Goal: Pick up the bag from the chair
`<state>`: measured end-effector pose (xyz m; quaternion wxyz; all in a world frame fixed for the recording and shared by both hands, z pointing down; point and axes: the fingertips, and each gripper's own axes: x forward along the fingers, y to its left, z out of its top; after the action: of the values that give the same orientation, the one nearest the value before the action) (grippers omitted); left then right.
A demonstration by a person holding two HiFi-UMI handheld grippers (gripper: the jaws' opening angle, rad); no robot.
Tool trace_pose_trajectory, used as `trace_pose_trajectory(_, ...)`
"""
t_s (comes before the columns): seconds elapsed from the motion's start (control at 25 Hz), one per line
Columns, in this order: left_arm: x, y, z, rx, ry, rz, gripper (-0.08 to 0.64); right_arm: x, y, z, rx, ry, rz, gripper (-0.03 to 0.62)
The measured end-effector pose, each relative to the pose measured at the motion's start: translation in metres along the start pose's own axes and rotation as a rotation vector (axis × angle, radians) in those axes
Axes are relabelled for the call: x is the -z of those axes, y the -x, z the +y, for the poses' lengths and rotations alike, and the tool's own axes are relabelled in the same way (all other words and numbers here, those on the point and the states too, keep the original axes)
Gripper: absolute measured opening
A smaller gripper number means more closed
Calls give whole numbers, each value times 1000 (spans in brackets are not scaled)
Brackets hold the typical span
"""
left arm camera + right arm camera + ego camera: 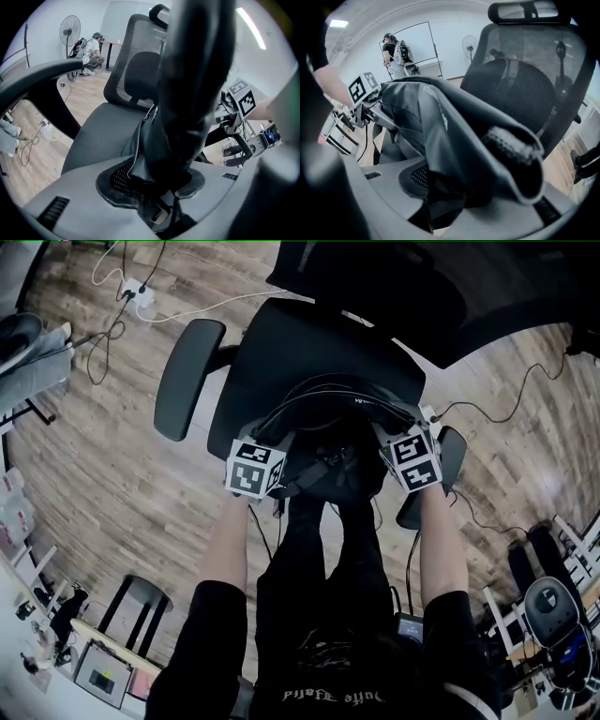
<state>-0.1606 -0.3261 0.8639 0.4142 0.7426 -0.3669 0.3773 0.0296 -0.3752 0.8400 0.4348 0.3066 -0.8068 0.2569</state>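
Bag (440, 136) in left gripper (159, 187) and right gripper (450, 192), seemingly pinched, legible only close-up.

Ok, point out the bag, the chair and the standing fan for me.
bag (454, 136), right gripper view, on its folded dark fabric.
chair (300, 343), head view, on the bare seat.
standing fan (70, 30), left gripper view, on its round head.

Chair (272, 395): backrest (375, 282) closed 12 o'clock; left armrest (187, 376) walled 9, right armrest (411, 510) 3. Bare seat (319, 343) lay open toward 11; bag (328, 454) filled its front. Person's legs (323, 540) blocked 6.
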Motion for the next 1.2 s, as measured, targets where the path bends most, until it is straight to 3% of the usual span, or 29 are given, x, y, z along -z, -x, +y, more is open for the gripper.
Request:
trace_pose_trajectory(0.2,4,18,-7,0,30,-13,160,-4,16,12,21,-9,-13,149)
trace_pose_trajectory(0.56,4,62,-23,-22,-11,-7,158,-9,56,39,8,-17,-41,147)
trace_pose_trajectory(0.8,-6,92,-41,-24,0,-47,158,-23,96,46,47,-16,-86,147)
trace_pose_trajectory(1.2,-27,146,-74,-32,-51,-134,158,-41,167,60,77,-40,-169,146)
